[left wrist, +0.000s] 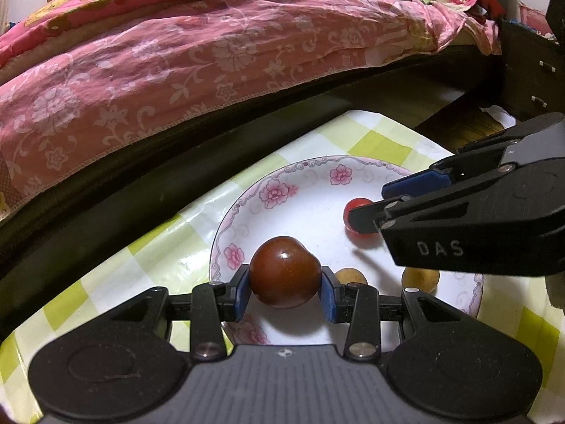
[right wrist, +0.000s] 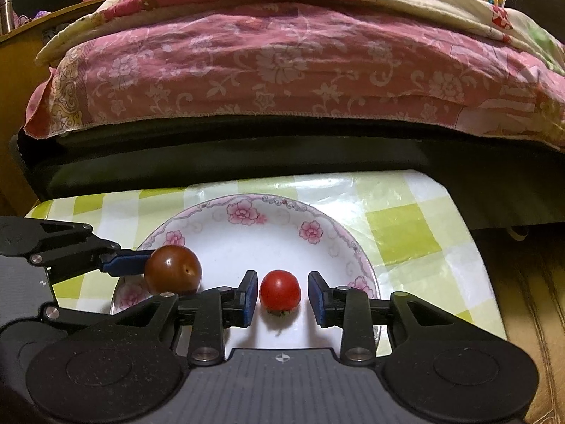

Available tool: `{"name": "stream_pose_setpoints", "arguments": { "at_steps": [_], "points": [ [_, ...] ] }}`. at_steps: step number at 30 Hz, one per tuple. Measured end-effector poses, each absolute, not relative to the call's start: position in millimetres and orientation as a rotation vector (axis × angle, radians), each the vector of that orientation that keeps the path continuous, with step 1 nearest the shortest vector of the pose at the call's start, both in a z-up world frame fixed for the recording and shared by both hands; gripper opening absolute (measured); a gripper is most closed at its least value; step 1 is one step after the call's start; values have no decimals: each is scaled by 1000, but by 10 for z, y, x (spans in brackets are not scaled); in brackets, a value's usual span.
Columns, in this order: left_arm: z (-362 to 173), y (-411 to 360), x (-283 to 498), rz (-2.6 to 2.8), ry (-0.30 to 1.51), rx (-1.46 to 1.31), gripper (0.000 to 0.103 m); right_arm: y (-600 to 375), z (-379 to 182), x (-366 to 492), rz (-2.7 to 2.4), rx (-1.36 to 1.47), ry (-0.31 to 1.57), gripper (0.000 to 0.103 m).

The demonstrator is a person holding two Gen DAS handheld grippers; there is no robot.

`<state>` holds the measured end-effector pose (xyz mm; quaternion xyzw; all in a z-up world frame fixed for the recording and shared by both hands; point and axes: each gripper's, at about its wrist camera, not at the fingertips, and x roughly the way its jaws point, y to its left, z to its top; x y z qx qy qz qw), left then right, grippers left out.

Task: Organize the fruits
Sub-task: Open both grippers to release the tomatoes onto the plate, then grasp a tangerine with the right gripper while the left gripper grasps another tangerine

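Warm, dim indoor light; glare on the glossy tabletop (right wrist: 399,212); soft shadows on the plate (right wrist: 268,233); fisheye-bent, dark corners.

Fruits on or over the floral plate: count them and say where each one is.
4. A brown fruit clamped in the left gripper; a red tomato between the right gripper's parted pads; two yellowish fruits, half hidden, near the plate's front rim. Others may be hidden.

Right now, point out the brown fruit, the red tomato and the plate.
brown fruit (left wrist: 284,272), left wrist view, front face.
red tomato (right wrist: 280,289), right wrist view, its middle.
plate (right wrist: 243,212), right wrist view, far rim.
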<state>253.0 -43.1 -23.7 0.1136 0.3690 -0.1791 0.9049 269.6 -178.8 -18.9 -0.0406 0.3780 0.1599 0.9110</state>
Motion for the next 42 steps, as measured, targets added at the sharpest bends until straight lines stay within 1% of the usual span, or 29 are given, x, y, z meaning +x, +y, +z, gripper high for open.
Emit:
{"name": "stream_pose_setpoints", "arguments": {
  "at_steps": [14,15,17,19,31,42],
  "points": [
    [-168,-407,2499,-364,769,207,49,-1937,-53,2592,294,-42,760,30],
    [-164,-415,2495,-365,763,210,51,-1931,-44,2575,295,-44,759,30],
    [-141,-428,2480,-364,745,212,63,-1929,-21,2535,298,-42,757,30],
    [-117,-443,2477,-371,735,210,65,-1931,-7,2506,301,-41,755,30],
    [6,-381,2350,-353,711,201,65,-1974,17,2414,287,-21,754,30],
    [249,-249,1865,-355,689,205,65,-1947,176,2048,296,-1,737,31]
  ]
}}
